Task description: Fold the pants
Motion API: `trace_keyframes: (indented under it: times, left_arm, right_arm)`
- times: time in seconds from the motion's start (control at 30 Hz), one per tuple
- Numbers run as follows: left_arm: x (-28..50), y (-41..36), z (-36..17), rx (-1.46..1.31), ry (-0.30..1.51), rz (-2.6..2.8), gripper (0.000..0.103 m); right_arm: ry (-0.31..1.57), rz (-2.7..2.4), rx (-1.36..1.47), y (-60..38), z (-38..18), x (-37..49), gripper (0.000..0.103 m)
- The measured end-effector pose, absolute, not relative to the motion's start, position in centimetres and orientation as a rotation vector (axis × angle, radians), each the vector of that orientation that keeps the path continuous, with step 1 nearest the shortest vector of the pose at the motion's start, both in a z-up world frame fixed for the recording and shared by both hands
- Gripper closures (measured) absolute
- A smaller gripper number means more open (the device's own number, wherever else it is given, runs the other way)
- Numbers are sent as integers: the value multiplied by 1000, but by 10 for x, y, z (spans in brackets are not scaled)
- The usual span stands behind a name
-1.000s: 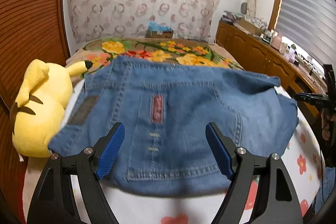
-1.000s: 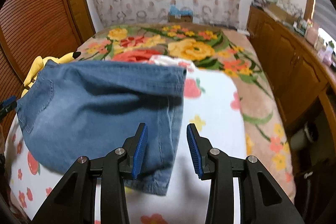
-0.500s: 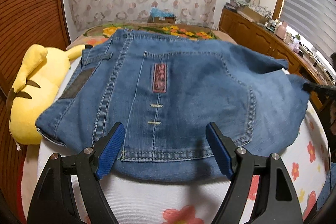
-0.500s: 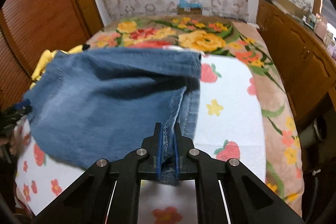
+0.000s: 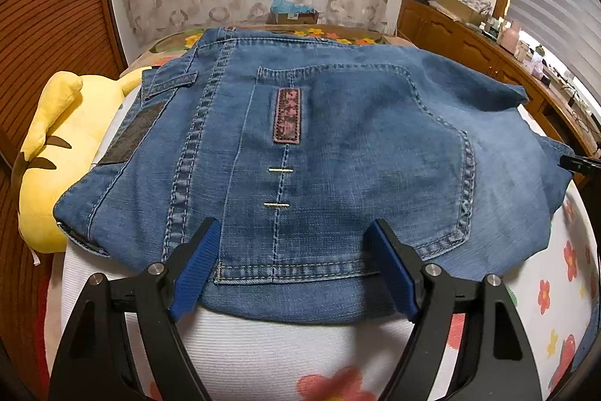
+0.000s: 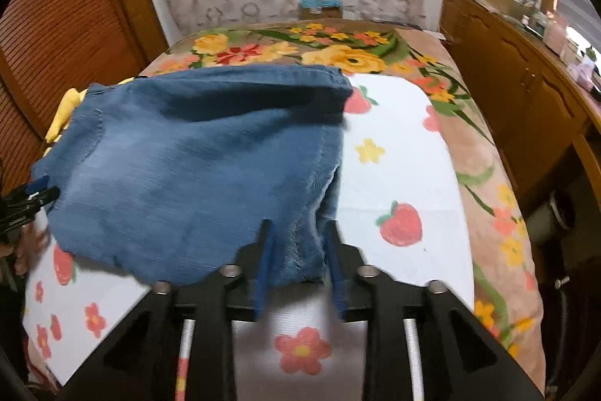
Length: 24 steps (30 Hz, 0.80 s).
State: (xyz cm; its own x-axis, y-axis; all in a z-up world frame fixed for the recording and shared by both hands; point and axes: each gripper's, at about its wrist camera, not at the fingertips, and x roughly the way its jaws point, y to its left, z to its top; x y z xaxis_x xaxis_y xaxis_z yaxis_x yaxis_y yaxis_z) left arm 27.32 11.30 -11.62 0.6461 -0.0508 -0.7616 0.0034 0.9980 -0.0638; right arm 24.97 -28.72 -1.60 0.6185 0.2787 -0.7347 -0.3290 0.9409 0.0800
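Jeans (image 5: 319,153) lie folded on the bed (image 6: 398,183) near its front edge. My left gripper (image 5: 293,269) hangs wide apart over the pocket. Right gripper (image 6: 298,262) jaws just opened, hem loose between them. I'd back out level so the fold doesn't drag.

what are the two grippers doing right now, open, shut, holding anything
Left gripper: open, jaws wide over the jeans, gripping nothing.
Right gripper: open, jaws just opened, jeans edge between them.

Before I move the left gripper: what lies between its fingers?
In the left wrist view, the jeans: their near hem and back pocket span the gap of the left gripper. The pads stand apart, not pressing.
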Motion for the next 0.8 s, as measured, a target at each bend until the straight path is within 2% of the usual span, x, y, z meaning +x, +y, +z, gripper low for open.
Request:
trace_keyframes:
  times: [0.07,0.43,0.53,0.57,0.8]
  left_arm:
    - [274,111,-117,-48,872,-27,21]
    - [275,109,-117,-32,879,-23,20]
    - [275,109,-117,-28,881,-22,20]
    - [275,109,-117,-28,881,-21,20]
    - [274,109,-116,-28,874,-20,20]
  right_arm:
    - [848,337,-55,-290,-23,251,60]
    - [872,326,-88,-263,-34,254,60]
    - [863,347,-95,-260,-34,252,72]
    - [857,357,-99,-259,-35,251,74]
    - [812,351,-75,-263,-41,247,75]
